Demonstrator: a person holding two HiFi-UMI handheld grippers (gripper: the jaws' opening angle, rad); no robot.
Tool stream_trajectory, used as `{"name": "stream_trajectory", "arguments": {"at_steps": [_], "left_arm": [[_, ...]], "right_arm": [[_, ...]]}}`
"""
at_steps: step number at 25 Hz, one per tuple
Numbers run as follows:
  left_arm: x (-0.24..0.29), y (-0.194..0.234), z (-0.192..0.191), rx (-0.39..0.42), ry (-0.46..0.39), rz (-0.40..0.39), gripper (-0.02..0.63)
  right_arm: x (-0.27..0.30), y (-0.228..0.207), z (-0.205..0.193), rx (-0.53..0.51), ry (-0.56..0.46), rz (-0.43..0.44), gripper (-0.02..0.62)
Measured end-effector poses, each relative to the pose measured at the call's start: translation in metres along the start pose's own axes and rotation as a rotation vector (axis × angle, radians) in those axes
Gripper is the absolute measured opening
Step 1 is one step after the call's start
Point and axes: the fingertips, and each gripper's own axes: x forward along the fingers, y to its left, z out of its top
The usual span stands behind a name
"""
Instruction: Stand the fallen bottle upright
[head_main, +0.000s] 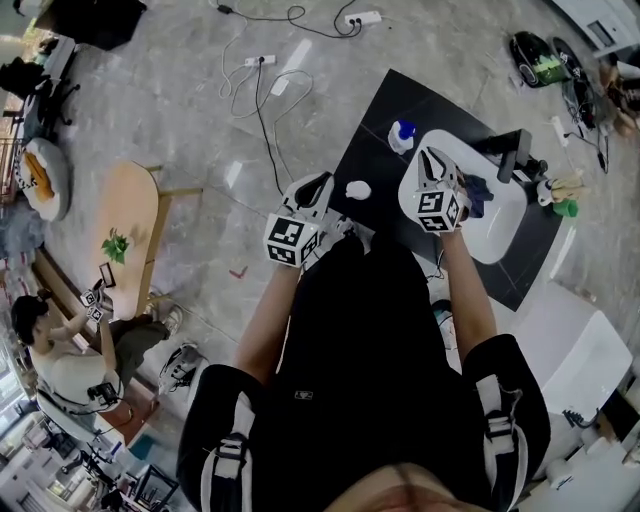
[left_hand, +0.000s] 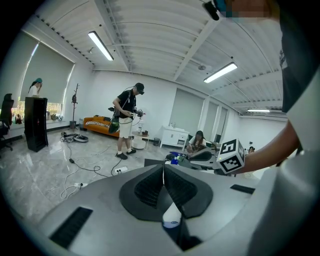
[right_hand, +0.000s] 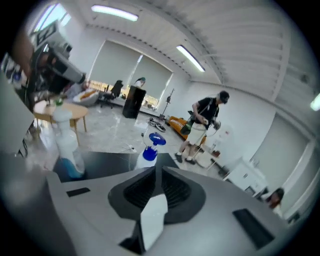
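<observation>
Left hand-held gripper & right hand-held gripper both closed, empty. Blue-capped bottle looks upright on black counter. Prob. done; next: back off w/o knocking it.

Reads as an open-plan robotics lab or recording studio; shown by a wide grey stone-tiled floor strewn with loose cables and power strips; by a ribbed white ceiling hung with long strip lights; by a standing person handling a device mid-floor and a seated person holding marker cubes; lounge furniture too: orange sofa at the floor's far edge, white cabinet near it, oval wooden table bearing a small plant.
</observation>
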Motion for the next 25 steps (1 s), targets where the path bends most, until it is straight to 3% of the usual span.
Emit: {"name": "stream_trajectory", "arguments": {"at_steps": [3, 9, 19, 25], "left_arm": [[-0.002, -0.003, 0.003, 0.009, -0.009, 0.011, 0.018], [-0.008, -0.018, -0.008, 0.013, 0.019, 0.057, 0.018], [-0.033, -0.059, -0.012, -0.027, -0.003, 0.162, 0.018], [-0.045, -0.079, -0.009, 0.004, -0.018, 0.194, 0.018]], "right_arm": [[-0.016, 0.013, -0.01, 0.189, -0.008, 0.145, 0.078], [-0.067, 0.039, -0.018, 0.22, -0.082, 0.365, 0.075], [-0.109, 0.035, -0.038, 0.173, -0.107, 0.459, 0.069], [-0.122, 0.032, -0.047, 0.139, -0.099, 0.473, 0.071]]}}
